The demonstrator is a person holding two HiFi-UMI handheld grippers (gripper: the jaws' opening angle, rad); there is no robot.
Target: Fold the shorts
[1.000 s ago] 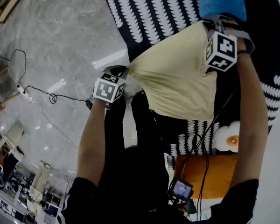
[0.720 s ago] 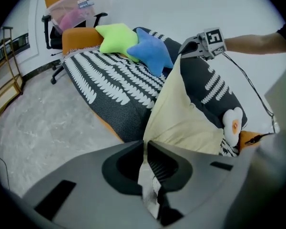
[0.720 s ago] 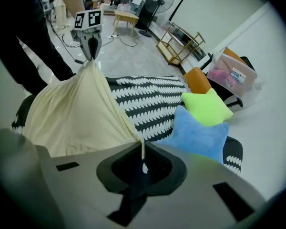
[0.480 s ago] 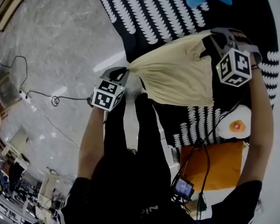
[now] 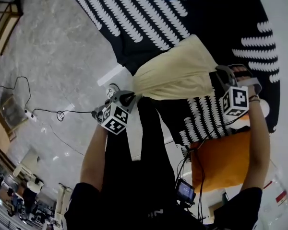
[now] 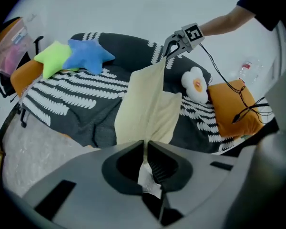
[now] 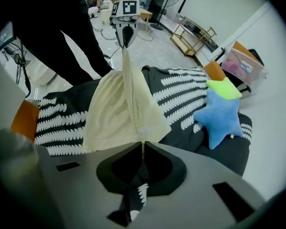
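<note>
Head view | shorts (image 5: 175, 73) stretched between left gripper (image 5: 130, 96) and right gripper (image 5: 220, 74)

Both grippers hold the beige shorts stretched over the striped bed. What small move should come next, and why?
Probably lower both grippers together toward the bedcover so that the shorts lie flat. The left gripper and the right gripper are each shut on one end of a stretched edge. The fabric hangs below that edge in loose drapes, which likely cannot be folded neatly.
</note>
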